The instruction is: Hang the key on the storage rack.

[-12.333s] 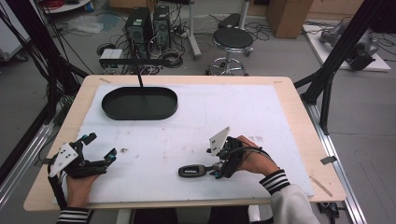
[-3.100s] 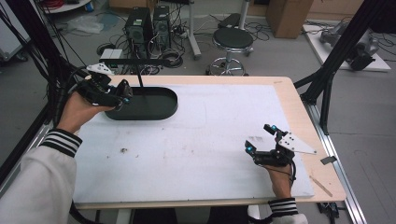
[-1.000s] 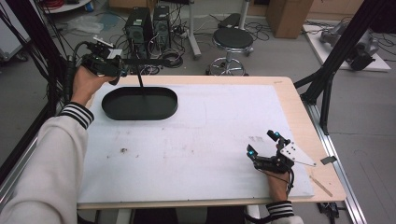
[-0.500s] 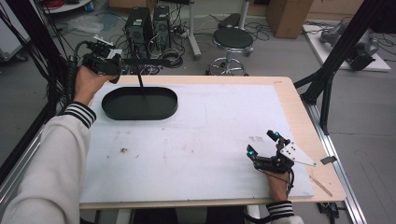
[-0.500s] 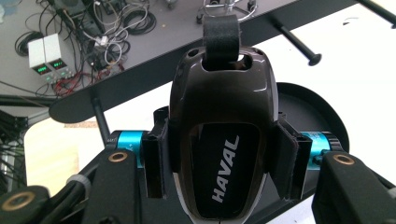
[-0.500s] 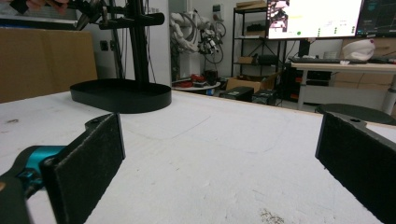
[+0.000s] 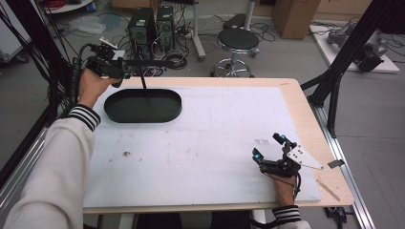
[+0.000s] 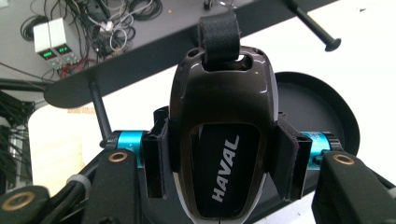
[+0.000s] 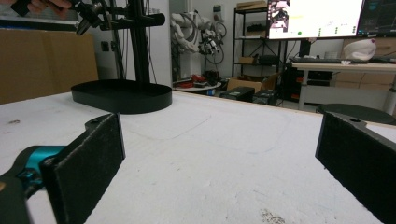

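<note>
Car key fob (image 8: pixel 223 140), dark and glossy with a short black strap loop at its top, is clamped by its two sides between the pads of the left gripper (image 7: pixel 109 67) and is held in the air at the horizontal bar of the black stand (image 7: pixel 143 102), probably so that the loop can be hung on the bar. The right gripper (image 7: pixel 271 151) is rested on the white table (image 7: pixel 215 129), well apart from the stand, with its jaws spread and nothing between them.
</note>
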